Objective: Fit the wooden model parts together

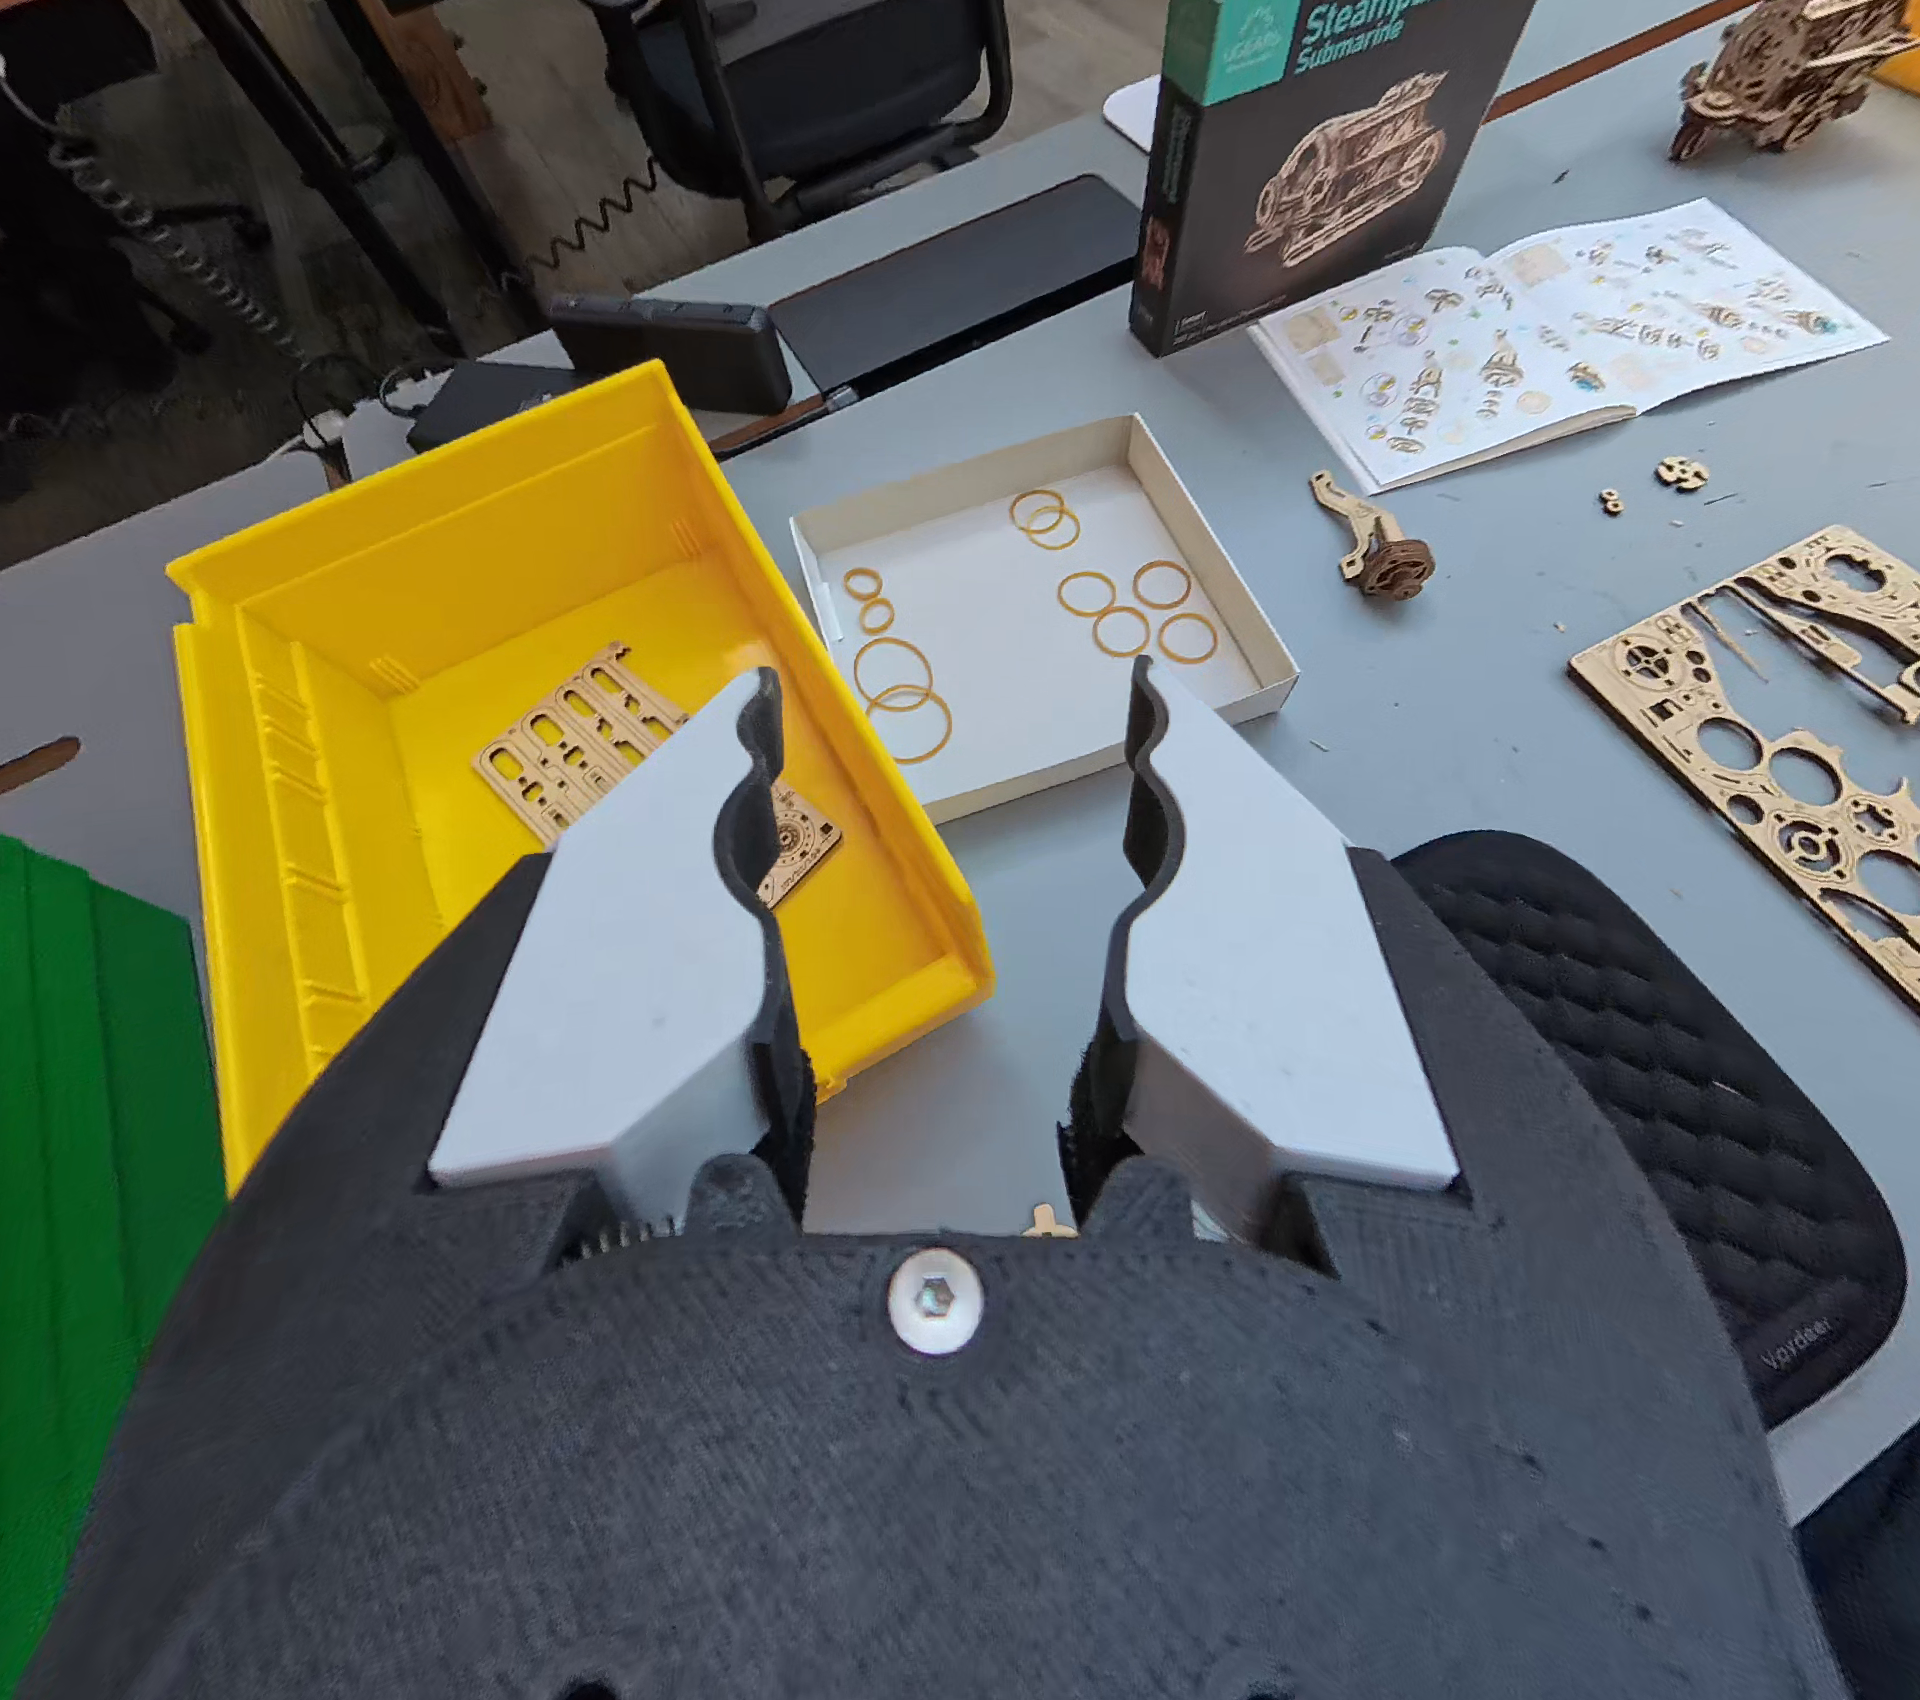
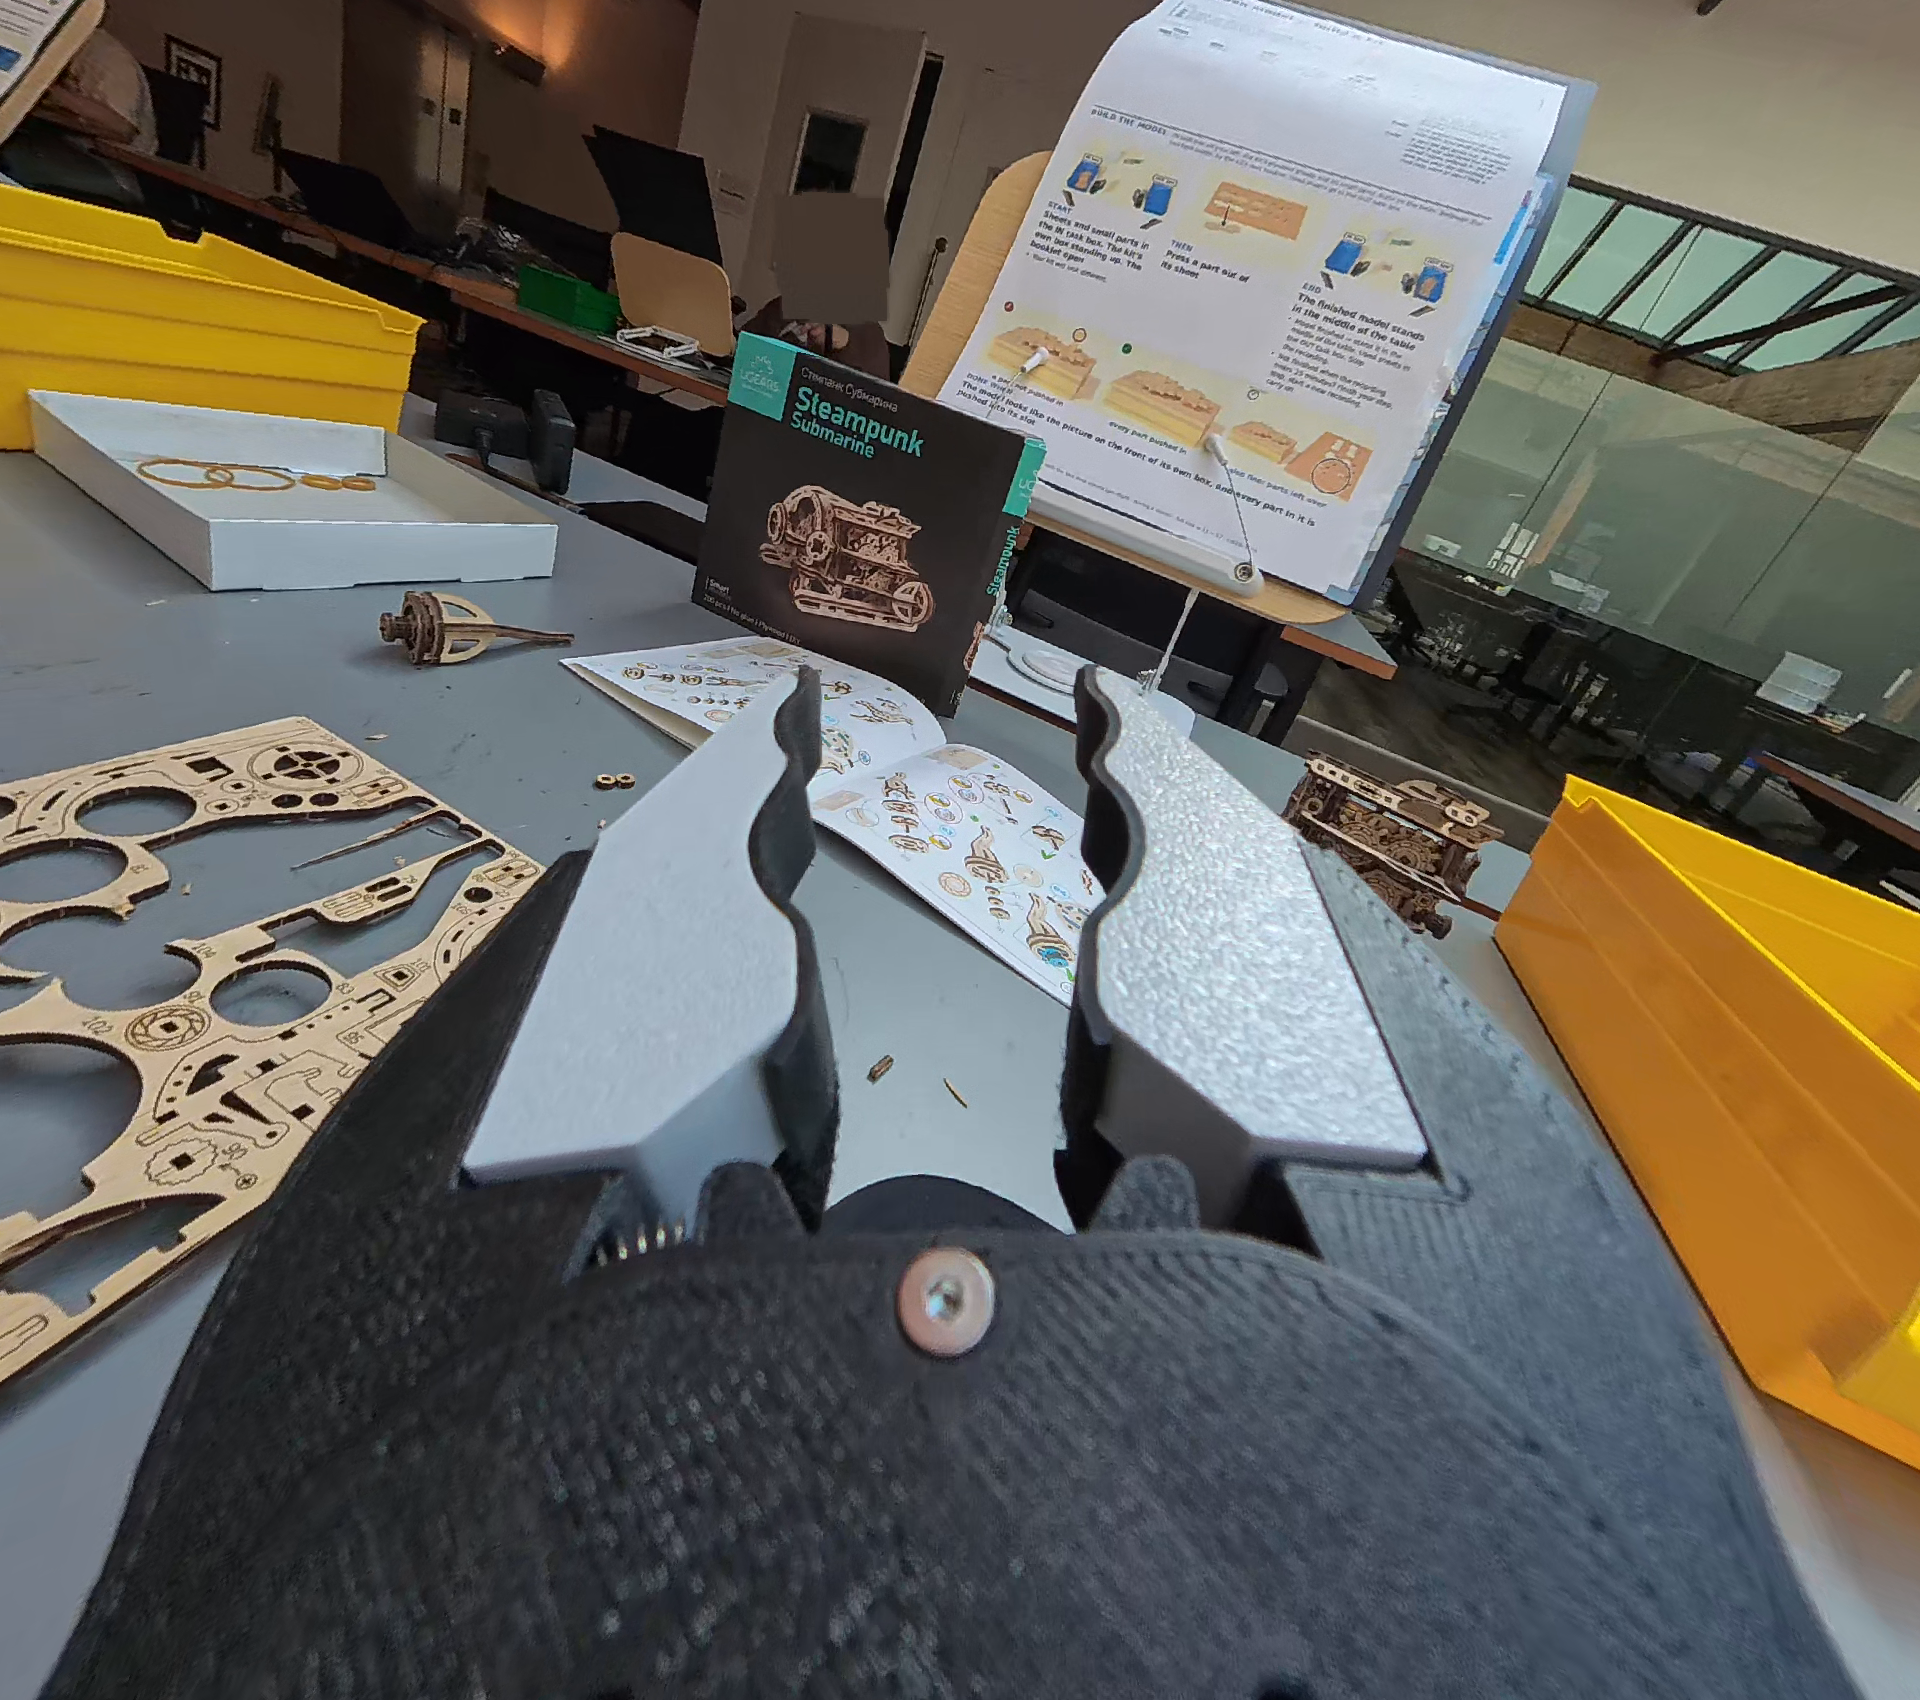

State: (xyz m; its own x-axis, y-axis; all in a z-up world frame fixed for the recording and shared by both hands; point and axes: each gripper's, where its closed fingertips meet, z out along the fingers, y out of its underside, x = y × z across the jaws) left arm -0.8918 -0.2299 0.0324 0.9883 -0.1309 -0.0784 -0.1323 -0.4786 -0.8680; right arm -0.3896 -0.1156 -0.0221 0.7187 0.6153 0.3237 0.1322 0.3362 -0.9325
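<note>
Grey table (image 1: 1455, 777) bearing the kit, seen from both wrist cameras. A yellow bin (image 1: 312, 715) lies at the left of the left wrist view, holding a small punched wooden sheet (image 1: 582, 746) on its floor. Just right of the bin sits a shallow white tray (image 1: 1226, 601) containing loose rubber bands (image 1: 1122, 611). The dark kit box (image 2: 862, 528) stands upright behind the open instruction booklet (image 2: 935, 809), which lies flat. A large wooden parts sheet (image 2: 208, 954), many pieces already punched out, lies flat at the table's near edge, left of the right gripper. A partly built wooden model (image 2: 1382, 829) stands beyond the booklet, near a second yellow bin (image 2: 1714, 1079); its detail is too small to resolve. A small wooden sub-assembly (image 2: 447, 627) rests between the tray and the parts sheet. The left gripper (image 1: 956, 684) is held above the bin's right wall and the tray, jaws spread apart and empty. The right gripper (image 2: 940, 694) is held above the booklet, jaws likewise apart, holding nothing.
</note>
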